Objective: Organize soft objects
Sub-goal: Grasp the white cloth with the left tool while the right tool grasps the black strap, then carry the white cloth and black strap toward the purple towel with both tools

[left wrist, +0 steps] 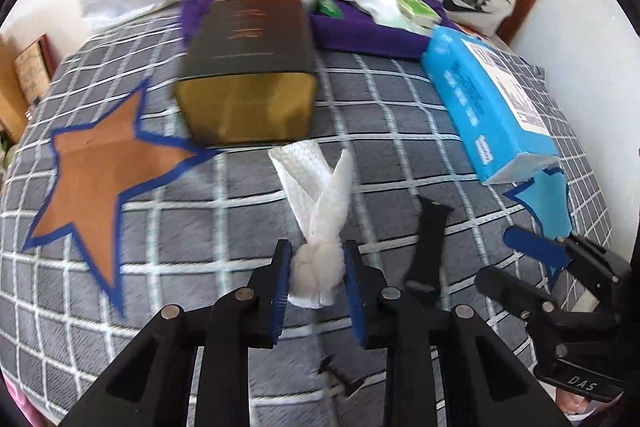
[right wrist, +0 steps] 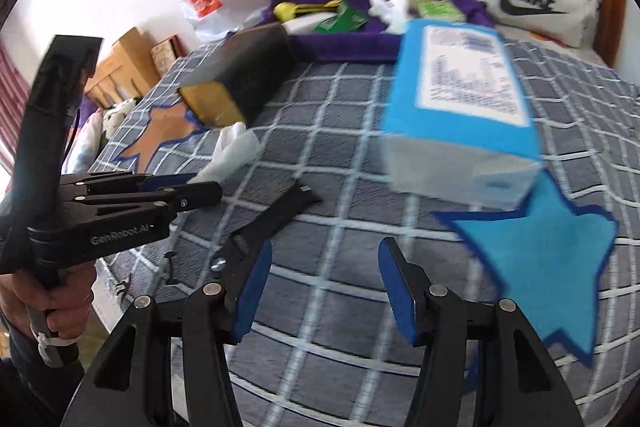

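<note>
Now, left gripper: pads narrowed onto the knot of the white cloth.
Right gripper: half-wide, empty.
Cloth: on the checked blanket, near the dark box.
Handling: likely light, limp, squashy; the knot looks the firmest hold.

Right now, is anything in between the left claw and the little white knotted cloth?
No. The white knotted cloth already sits right between the two blue pads of the left claw, which press its knot. The black strap lies off to one side on the checked blanket, not in the way.
</note>
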`<move>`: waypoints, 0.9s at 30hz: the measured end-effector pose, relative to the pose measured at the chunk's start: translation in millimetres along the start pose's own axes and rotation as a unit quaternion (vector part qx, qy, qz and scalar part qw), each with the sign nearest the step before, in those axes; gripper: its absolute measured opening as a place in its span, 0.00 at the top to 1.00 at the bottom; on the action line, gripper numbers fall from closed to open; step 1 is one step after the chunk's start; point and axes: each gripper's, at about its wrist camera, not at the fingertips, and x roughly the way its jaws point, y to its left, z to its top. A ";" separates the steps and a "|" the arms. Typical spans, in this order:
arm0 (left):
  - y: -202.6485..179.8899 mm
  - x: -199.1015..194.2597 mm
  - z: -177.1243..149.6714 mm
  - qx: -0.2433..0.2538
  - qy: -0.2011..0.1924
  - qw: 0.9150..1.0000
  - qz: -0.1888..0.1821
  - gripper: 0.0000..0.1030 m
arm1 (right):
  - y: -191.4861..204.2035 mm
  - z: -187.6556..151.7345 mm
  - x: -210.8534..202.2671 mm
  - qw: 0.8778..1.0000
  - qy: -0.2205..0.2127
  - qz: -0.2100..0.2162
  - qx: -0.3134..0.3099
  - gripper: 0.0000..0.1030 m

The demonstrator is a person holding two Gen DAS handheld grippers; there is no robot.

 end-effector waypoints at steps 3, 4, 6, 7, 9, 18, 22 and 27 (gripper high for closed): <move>10.5 -2.9 -3.1 -0.004 -0.007 1.000 0.008 0.76 | 11.6 -0.4 6.6 1.000 0.004 -0.012 -0.009 0.46; 14.9 -3.7 -4.4 -0.009 -0.008 1.000 0.009 0.76 | 14.1 -0.9 8.2 1.000 0.004 -0.012 -0.009 0.46; 24.9 -5.9 -7.8 -0.019 -0.010 1.000 0.008 0.76 | 18.6 -1.1 11.9 1.000 0.008 -0.003 -0.003 0.46; 28.7 -7.1 -9.4 -0.023 -0.011 1.000 0.007 0.76 | 20.2 -0.8 13.0 1.000 0.008 -0.003 0.000 0.46; 38.3 -7.9 -11.9 -0.036 -0.012 0.999 0.003 0.76 | 26.1 0.8 17.2 1.000 0.008 -0.012 -0.002 0.46; 59.4 -8.5 -17.5 -0.061 -0.021 0.998 -0.028 0.76 | 47.9 13.0 36.2 0.998 0.000 -0.064 -0.022 0.47; 66.2 -9.3 -20.8 -0.069 -0.023 0.996 -0.043 0.76 | 58.7 20.4 45.9 0.995 -0.009 -0.086 -0.048 0.69; 72.9 -10.5 -23.9 -0.073 -0.026 0.995 -0.055 0.76 | 70.3 19.5 48.0 0.994 -0.006 -0.080 -0.079 0.78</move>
